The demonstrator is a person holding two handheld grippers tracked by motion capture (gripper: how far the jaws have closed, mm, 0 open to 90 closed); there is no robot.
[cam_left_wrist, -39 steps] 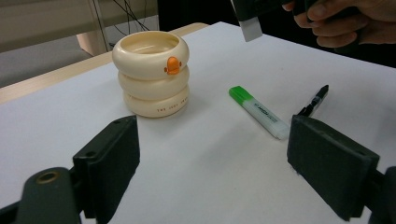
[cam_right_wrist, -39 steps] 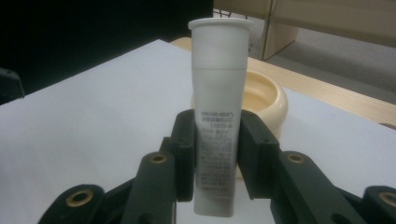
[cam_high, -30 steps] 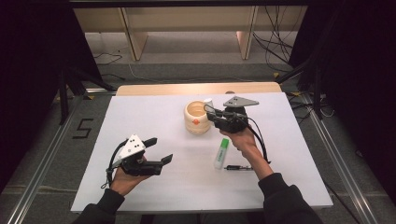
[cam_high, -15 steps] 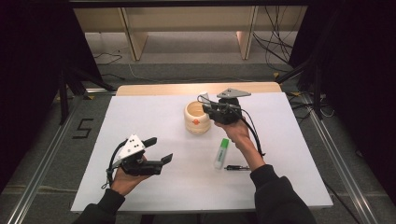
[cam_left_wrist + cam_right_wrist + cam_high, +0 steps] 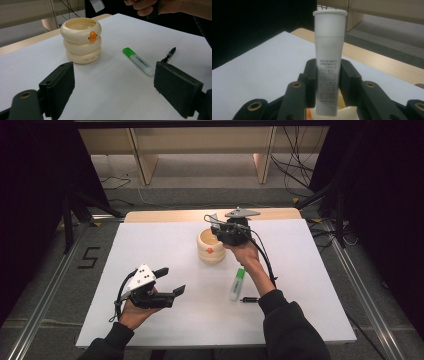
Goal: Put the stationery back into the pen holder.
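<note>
Two grippers are in your hands over the white table. Your right gripper is clamped on a white tube, its jaws pressing the tube's printed lower half from both sides, with the capped end standing up and away from the camera. In the high view that right gripper sits at the far side of the table, right over the rim of the cream duck-faced holder, and the tube's bottom end hangs just above the holder's opening in the right gripper view; whether it touches the rim you cannot tell from here.

Your left gripper rests near the table's near left, held level, its jaws spread wide with nothing between them. In the left gripper view the two black pads frame bare table, with the holder standing upright beyond them, built like three stacked rings with an orange beak on the top ring.

A green-capped highlighter lies flat to the right of the holder, well apart from it, and a small black pen lies just beside the highlighter's white end.
</note>
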